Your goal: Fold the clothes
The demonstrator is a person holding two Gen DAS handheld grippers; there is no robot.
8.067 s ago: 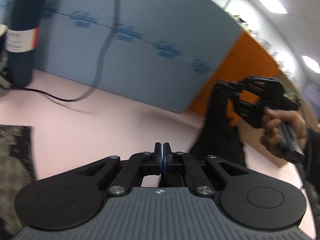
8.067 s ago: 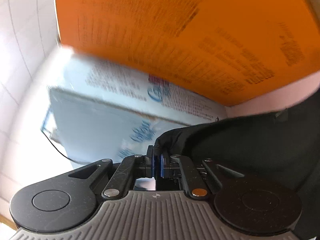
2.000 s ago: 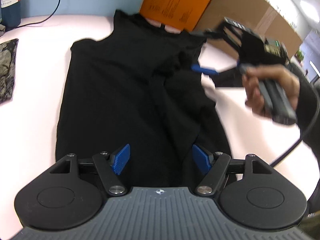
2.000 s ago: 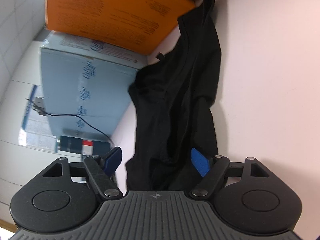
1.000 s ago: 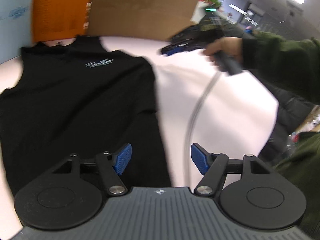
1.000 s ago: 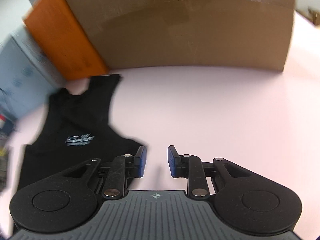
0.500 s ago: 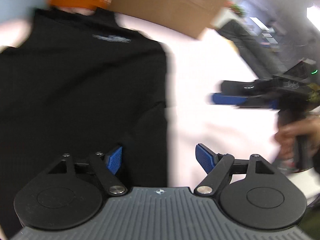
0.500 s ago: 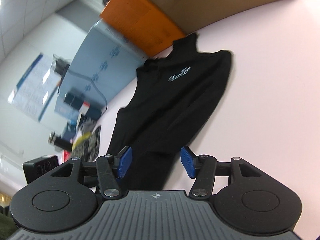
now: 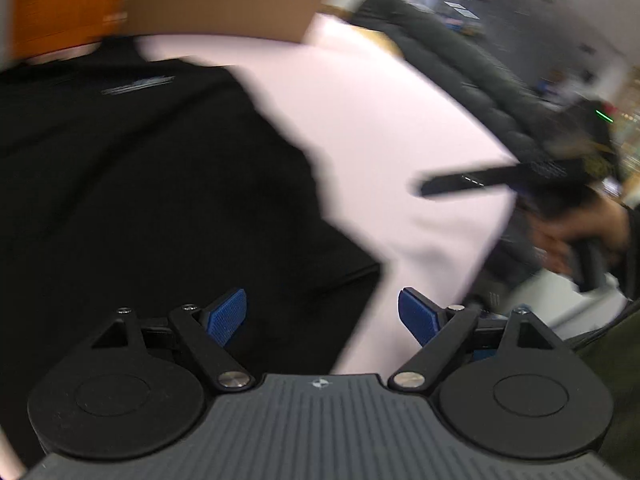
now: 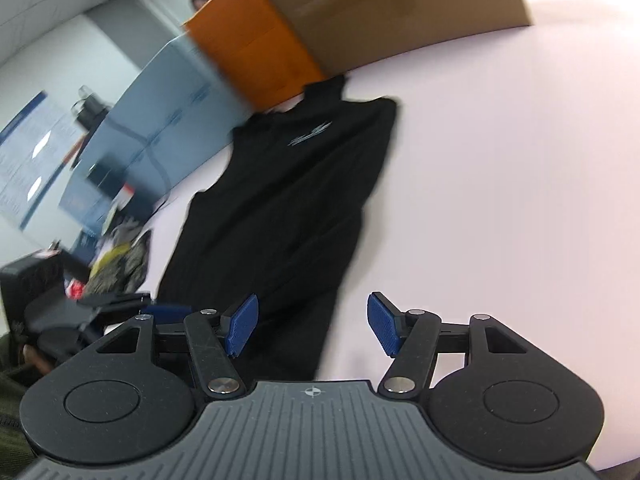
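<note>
A black sleeveless top [image 10: 288,200] with a small pale chest logo lies spread flat on the table.

- black shirt [image 10: 288,200] now lies spread flat on the pink table [image 10: 500,160]; eight seconds back it hung bunched from the right gripper [image 10: 312,322]
- right gripper off the cloth, jaws just been opening, nothing between them
- left gripper [image 9: 322,316] jaws wider too, near the hem edge, probably not touching; view blurred
</note>
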